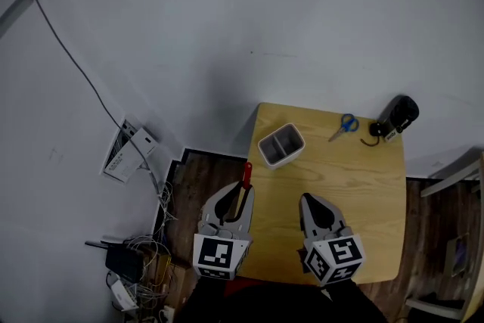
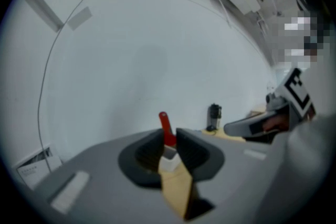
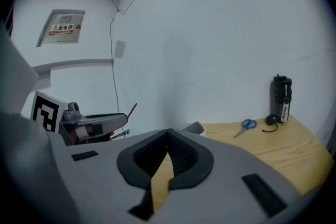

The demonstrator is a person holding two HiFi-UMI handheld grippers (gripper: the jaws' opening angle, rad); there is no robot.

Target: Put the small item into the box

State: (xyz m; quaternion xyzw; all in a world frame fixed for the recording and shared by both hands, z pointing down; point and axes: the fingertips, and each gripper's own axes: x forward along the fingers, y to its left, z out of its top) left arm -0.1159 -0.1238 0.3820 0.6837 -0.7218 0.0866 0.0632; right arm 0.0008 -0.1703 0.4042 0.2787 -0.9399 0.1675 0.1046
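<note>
I have the jaws of the left gripper (image 1: pixel 239 197) clamped partway shut on the small red slender item (image 1: pixel 246 172). They pinch its lower part, so the red length sticks out beyond the tips. In the left gripper view that item (image 2: pixel 166 124) rises from between the two dark ribbed pads and leans slightly to the left. The white two-compartment plastic box (image 1: pixel 281 145) sits on the light wooden surface (image 1: pixel 355 193), a short way ahead of these jaws and off to their right, and the item is not touching it. The left jaws are at the surface's left edge, with dark floor (image 1: pixel 197 185) and a tangle of cables (image 1: pixel 140 261) below and to their left. On the right gripper (image 3: pixel 169 132) the jaws are pressed together with nothing between them, over the near part of the surface. From these jaws the box (image 3: pixel 195 127) lies just ahead and slightly right. The blue-handled scissors (image 3: pixel 244 126) lie flat farther ahead to the right. The black bottle (image 3: pixel 281 99) stands beyond the scissors, near the white wall (image 3: pixel 210 34).
</note>
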